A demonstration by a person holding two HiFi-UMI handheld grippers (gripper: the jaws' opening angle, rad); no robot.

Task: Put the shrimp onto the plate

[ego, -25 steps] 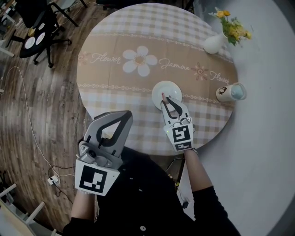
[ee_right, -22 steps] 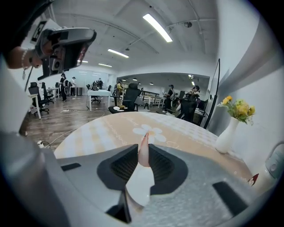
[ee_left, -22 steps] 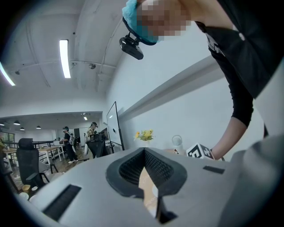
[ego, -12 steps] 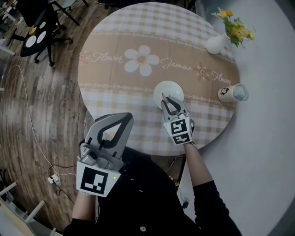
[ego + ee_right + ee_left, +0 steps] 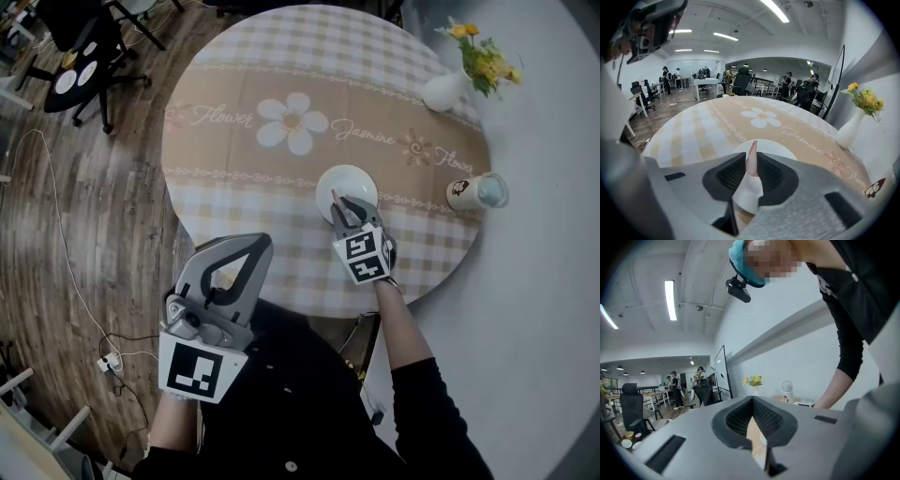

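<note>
A white plate [image 5: 348,184] sits on the round table [image 5: 281,84], also seen as the plate [image 5: 773,150] just past my right jaws. My right gripper [image 5: 343,209] is shut on the shrimp [image 5: 752,160], whose pink pointed tail sticks up between the jaws; the shrimp [image 5: 334,195] tip hangs over the plate's near rim. My left gripper [image 5: 232,261] is held off the table's near edge, above the person's lap, its jaws together with nothing between them. In the left gripper view the left gripper [image 5: 752,420] points across the table.
A white vase with yellow flowers [image 5: 448,86] stands at the table's far right, and a paper cup [image 5: 469,191] near the right edge. The vase [image 5: 851,127] shows right of the plate. Office chairs [image 5: 84,56] and a floor cable [image 5: 66,272] lie left.
My right gripper with the shrimp has edged slightly forward toward the plate. The left gripper has barely moved.
</note>
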